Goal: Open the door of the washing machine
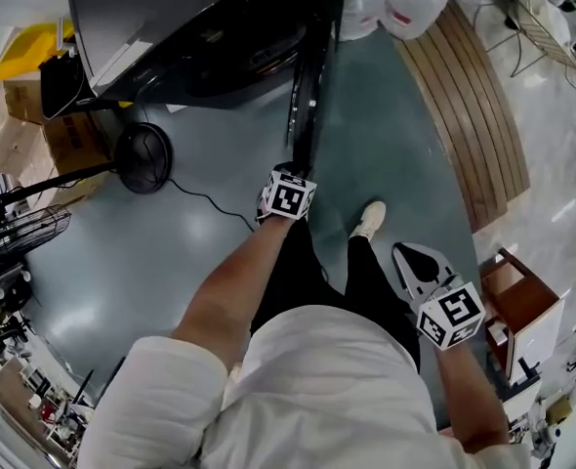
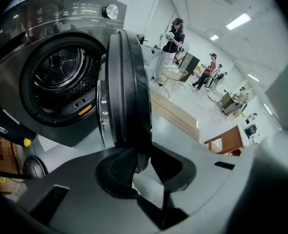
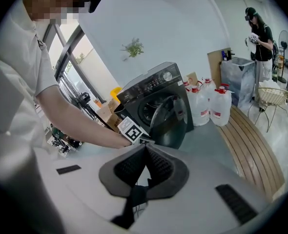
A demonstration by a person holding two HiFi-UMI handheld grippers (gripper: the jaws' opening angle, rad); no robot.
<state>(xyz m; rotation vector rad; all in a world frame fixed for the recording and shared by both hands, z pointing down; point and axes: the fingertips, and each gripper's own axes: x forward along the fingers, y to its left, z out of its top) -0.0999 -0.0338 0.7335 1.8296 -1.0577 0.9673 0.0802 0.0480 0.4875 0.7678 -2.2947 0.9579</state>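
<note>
While the left claw (image 2: 141, 156) grips it, the dark door (image 2: 127, 82) stands open.

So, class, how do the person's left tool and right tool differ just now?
The left tool clamps the edge of the door; the right tool is shut on nothing. The left reaches forward to the door; the right hangs back, away from it. Both are the same build.

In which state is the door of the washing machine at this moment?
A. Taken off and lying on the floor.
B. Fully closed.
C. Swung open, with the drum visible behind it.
C: the door stands swung out, the drum shows uncovered behind it, and the left gripper has its jaws on the door's edge.
</note>
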